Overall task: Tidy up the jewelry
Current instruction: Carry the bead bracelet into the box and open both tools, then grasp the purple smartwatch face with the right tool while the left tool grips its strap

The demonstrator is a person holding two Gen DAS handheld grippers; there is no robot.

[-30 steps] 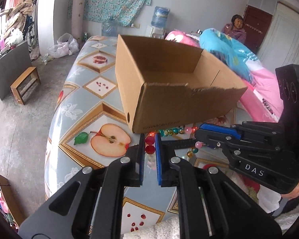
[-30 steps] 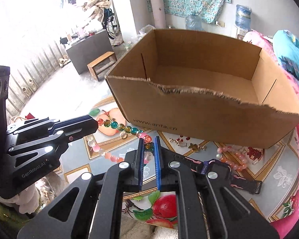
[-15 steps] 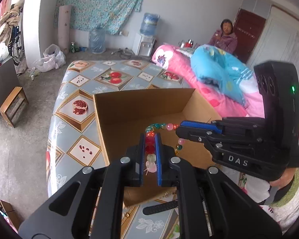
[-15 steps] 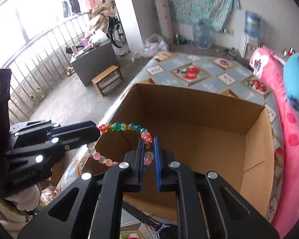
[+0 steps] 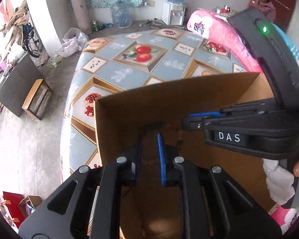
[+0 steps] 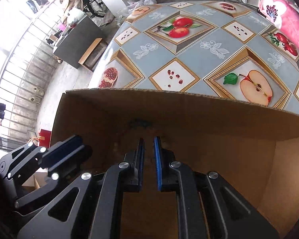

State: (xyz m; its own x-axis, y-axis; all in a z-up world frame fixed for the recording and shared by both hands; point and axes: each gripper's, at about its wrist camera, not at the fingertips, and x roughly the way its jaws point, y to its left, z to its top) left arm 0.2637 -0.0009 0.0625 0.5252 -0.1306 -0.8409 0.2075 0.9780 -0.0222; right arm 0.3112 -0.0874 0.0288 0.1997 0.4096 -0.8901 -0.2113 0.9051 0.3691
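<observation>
our left gripper is opening inside the cardboard box, blurred bead bracelet just ahead (nothing between its fingers); we hold the right gripper nearly shut, and cannot tell whether it pinches anything.

A string of coloured beads, blurred, hangs low inside an open brown cardboard box standing on the fruit-patterned tabletop; its ends are unclear.

Across the lower frame the cardboard box stands open-topped, its interior free from above. Its far wall blocks level passage. The fruit-print tabletop beyond, at upper centre, lies bare; pink bedding crowds the upper right.
</observation>
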